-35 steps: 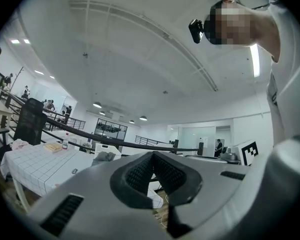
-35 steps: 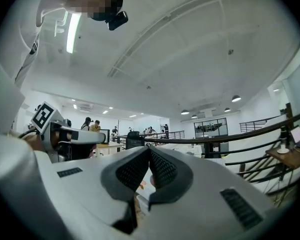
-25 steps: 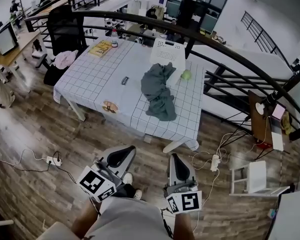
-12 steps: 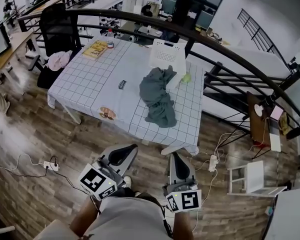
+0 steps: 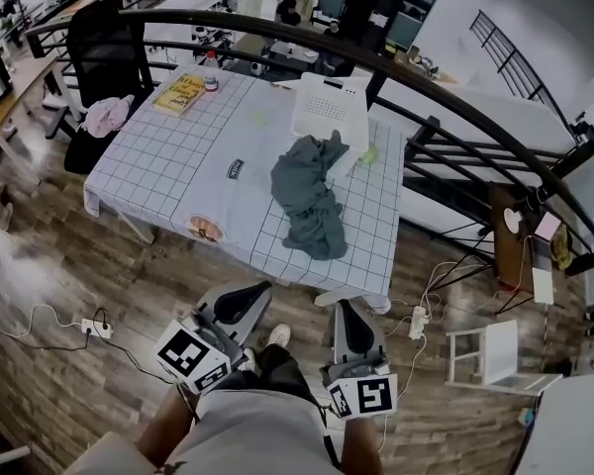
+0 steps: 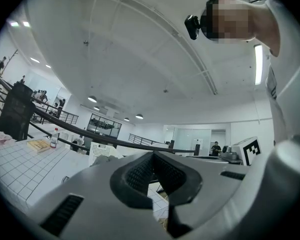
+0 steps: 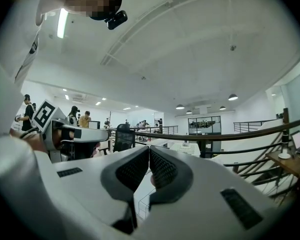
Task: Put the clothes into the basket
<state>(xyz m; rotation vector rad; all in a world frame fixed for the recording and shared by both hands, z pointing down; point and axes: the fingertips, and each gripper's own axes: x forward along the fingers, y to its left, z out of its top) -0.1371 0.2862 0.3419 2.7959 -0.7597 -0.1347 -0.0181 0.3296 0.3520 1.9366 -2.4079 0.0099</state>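
Hovering short of table w/ clothes: L gripper, R gripper, fingers clenched, empty.

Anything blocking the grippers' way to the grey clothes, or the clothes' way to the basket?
Nothing visible. The left gripper and right gripper hang short of the table; the grey clothes lie against the white basket, with a small green thing off to its side.

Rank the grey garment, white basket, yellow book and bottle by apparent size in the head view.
1. grey garment
2. white basket: not far behind the garment, and farther from the camera, so these two are unsure
3. yellow book
4. bottle
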